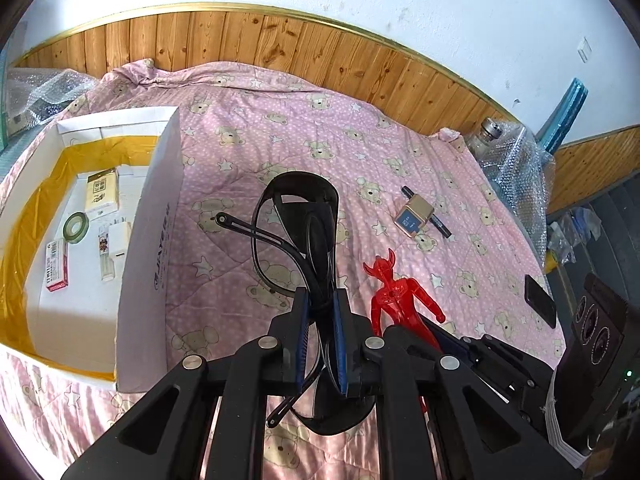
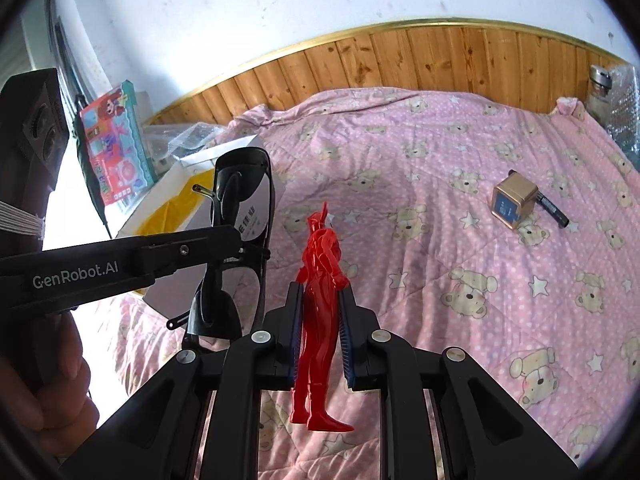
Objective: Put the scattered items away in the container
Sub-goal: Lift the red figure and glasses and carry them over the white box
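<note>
Left hand-held gripper (image 1: 320,320) clamped on sunglasses (image 1: 298,236), box (image 1: 150,240) at 9 o'clock. Right hand-held gripper (image 2: 319,322) pinching red figure (image 2: 320,312) mid-body. Risk: dangling temple arm snagging box wall, figure pivoting out.

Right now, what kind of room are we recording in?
Probably a bedroom at home: the work surface is a bed under a pink bear-print quilt, set against wood wall panelling below a scuffed white wall, with household clutter like bubble wrap at the edge.
</note>
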`<control>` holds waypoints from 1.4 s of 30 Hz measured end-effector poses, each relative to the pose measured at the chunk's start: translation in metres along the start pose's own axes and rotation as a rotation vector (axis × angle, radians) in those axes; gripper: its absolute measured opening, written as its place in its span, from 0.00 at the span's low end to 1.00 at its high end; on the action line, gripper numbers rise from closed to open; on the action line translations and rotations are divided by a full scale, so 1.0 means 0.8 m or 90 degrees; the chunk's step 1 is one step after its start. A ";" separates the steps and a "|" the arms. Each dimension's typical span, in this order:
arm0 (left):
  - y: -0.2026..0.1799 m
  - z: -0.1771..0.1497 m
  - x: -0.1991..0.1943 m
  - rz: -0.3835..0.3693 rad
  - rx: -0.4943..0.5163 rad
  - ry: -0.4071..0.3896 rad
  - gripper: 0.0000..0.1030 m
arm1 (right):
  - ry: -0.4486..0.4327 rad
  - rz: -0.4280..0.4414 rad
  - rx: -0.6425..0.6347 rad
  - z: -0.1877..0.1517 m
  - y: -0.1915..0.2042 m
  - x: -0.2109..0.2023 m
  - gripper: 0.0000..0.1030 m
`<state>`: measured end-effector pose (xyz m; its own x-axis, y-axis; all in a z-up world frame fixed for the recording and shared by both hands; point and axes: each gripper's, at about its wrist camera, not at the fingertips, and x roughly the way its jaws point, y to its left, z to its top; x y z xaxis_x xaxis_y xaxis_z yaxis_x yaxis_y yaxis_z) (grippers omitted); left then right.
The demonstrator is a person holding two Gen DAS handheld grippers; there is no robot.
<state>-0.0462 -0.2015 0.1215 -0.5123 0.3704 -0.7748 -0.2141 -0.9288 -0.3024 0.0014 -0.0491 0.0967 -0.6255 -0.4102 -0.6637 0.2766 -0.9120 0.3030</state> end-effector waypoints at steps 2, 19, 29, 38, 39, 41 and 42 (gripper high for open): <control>-0.001 -0.003 -0.006 -0.002 0.002 -0.004 0.12 | -0.003 -0.001 -0.002 -0.002 0.003 -0.004 0.17; 0.002 -0.034 -0.047 -0.015 -0.002 -0.032 0.12 | -0.016 0.004 -0.024 -0.024 0.032 -0.032 0.17; 0.022 -0.050 -0.077 -0.012 -0.010 -0.061 0.12 | -0.019 0.013 -0.048 -0.032 0.065 -0.039 0.17; 0.055 -0.063 -0.102 -0.008 -0.033 -0.074 0.12 | -0.023 0.020 -0.070 -0.032 0.099 -0.040 0.17; 0.058 -0.064 -0.104 -0.008 -0.036 -0.076 0.12 | -0.023 0.022 -0.074 -0.031 0.103 -0.040 0.17; 0.065 -0.065 -0.108 -0.008 -0.043 -0.079 0.12 | -0.022 0.023 -0.083 -0.029 0.112 -0.039 0.17; 0.068 -0.065 -0.110 -0.009 -0.046 -0.081 0.12 | -0.022 0.024 -0.088 -0.028 0.116 -0.039 0.17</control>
<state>0.0308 -0.2854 0.1444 -0.6115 0.3778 -0.6952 -0.1644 -0.9201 -0.3555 0.0629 -0.1212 0.1305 -0.6361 -0.4465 -0.6293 0.3968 -0.8887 0.2296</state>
